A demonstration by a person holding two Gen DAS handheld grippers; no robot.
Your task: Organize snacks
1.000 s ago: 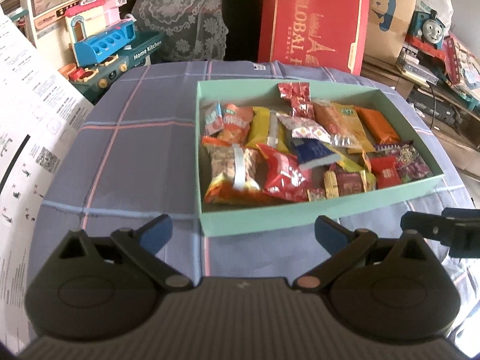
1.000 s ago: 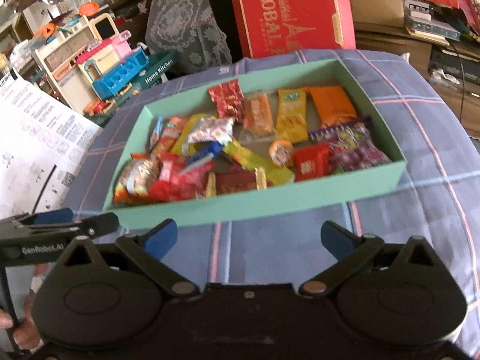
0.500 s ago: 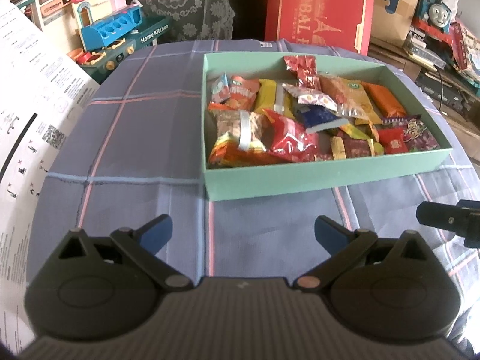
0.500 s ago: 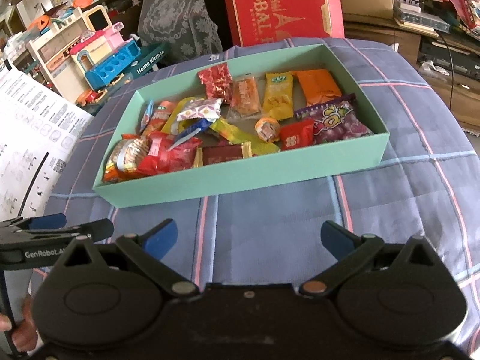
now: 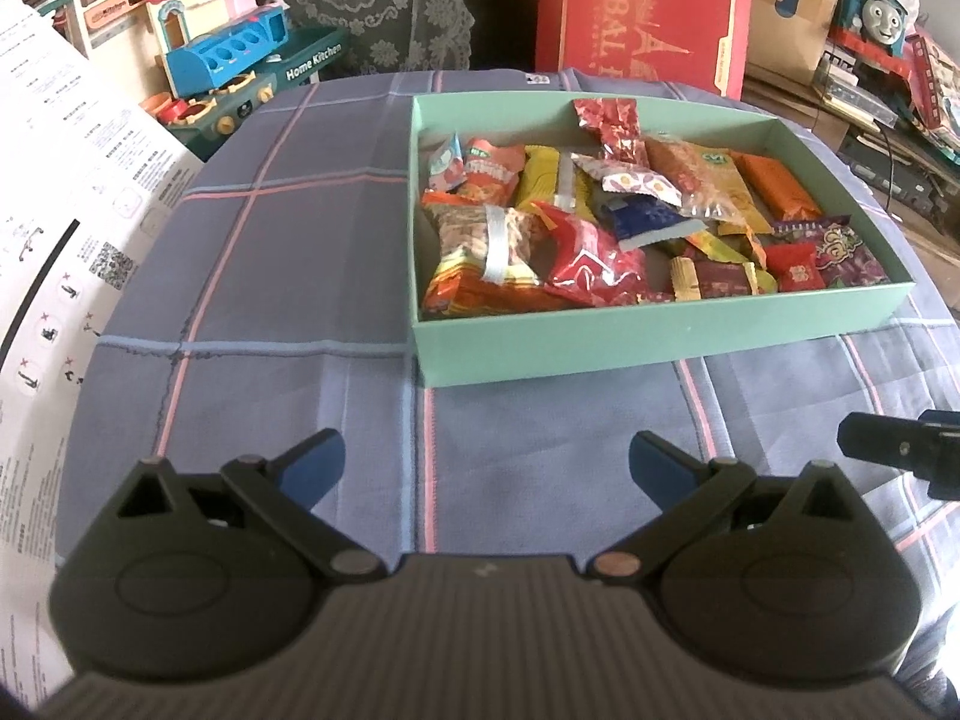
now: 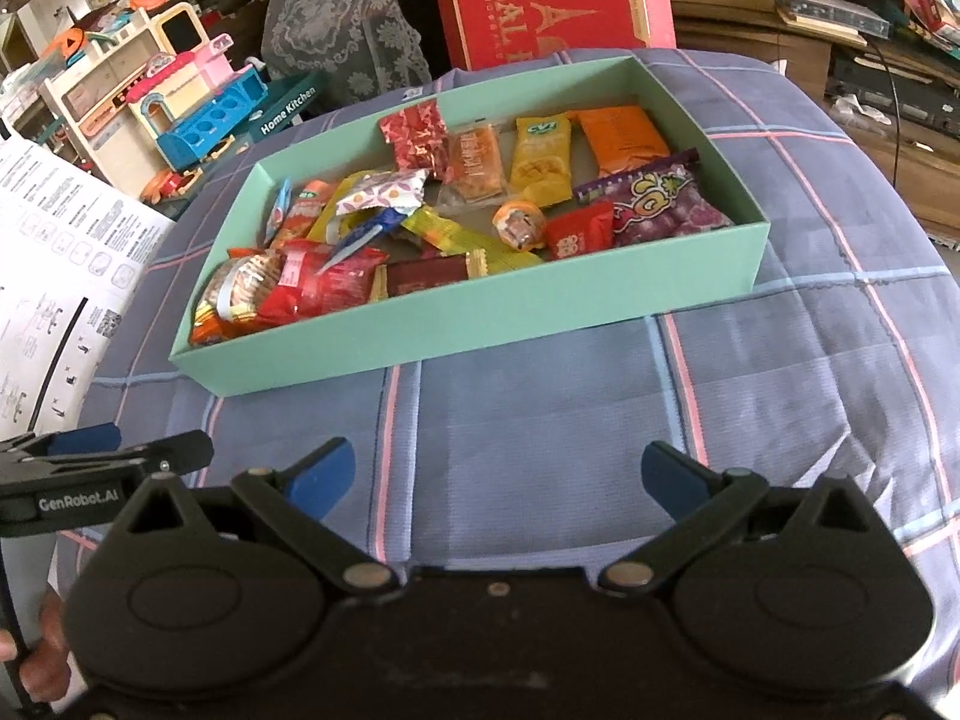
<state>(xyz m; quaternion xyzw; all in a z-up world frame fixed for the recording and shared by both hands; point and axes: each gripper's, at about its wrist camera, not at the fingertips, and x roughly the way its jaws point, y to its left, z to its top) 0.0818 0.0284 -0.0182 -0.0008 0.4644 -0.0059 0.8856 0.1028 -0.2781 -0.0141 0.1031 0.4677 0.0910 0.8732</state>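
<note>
Over the last second we have drawn both grippers back from the shallow mint-green cardboard box of wrapped snacks [image 5: 660, 348]. The left gripper [image 5: 486, 459] and the right gripper [image 6: 498, 471] now hang over a wider strip of blue plaid cloth [image 6: 540, 408] on the table, and the box sits higher and farther off in both wrist views.

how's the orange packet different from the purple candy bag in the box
The orange packet is plain orange and lies at the far end of the box; the purple candy bag is printed with big yellow letters and lies nearer the front wall. The purple bag looks longer. Both lie flat at the box's right end.
</note>
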